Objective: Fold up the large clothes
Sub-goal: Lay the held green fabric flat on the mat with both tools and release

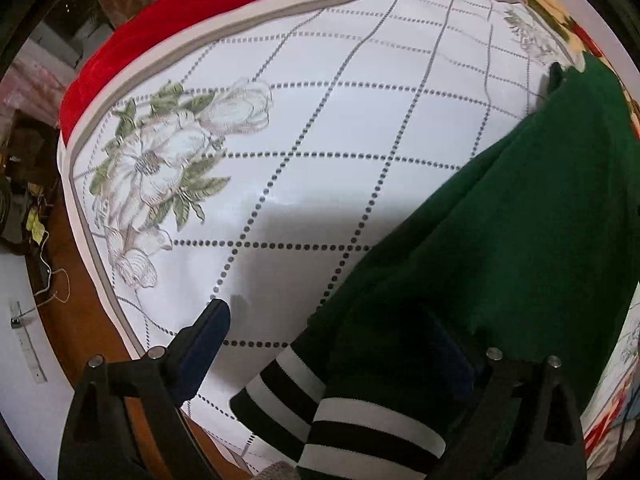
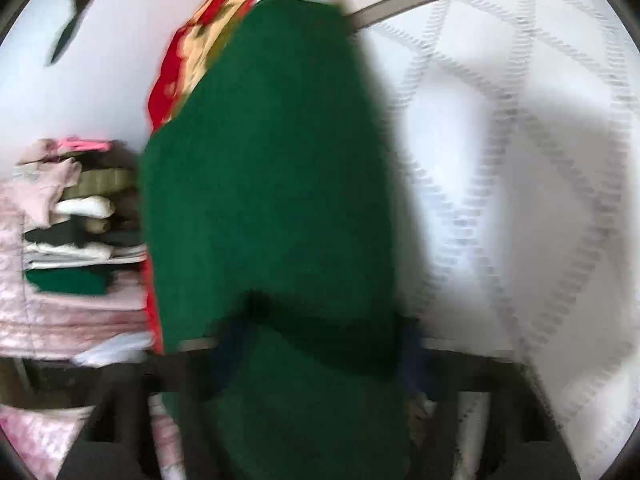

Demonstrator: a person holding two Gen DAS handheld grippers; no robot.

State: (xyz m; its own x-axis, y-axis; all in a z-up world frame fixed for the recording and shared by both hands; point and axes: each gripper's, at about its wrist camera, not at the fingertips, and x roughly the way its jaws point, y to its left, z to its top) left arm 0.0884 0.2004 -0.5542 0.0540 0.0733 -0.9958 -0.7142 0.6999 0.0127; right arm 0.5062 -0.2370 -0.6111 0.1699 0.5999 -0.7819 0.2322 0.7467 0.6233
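Note:
A dark green garment (image 1: 520,216) with a black-and-white striped band (image 1: 320,412) lies over the right side of a white patterned bedcover (image 1: 304,128). My left gripper (image 1: 332,344) stands wide open; the left finger (image 1: 204,340) is bare over the cover, and the right one is under green cloth. In the blurred right wrist view the green garment (image 2: 272,184) hangs in front of my right gripper (image 2: 316,344). Its blue pads (image 2: 414,344) sit on either side of the cloth; the grip itself is not clear.
A red floral blanket (image 1: 192,4) lies beyond the white cover. A pile of folded clothes (image 2: 76,232) stands at the left in the right wrist view. The brown floor with cables (image 1: 44,248) is at the left of the bed.

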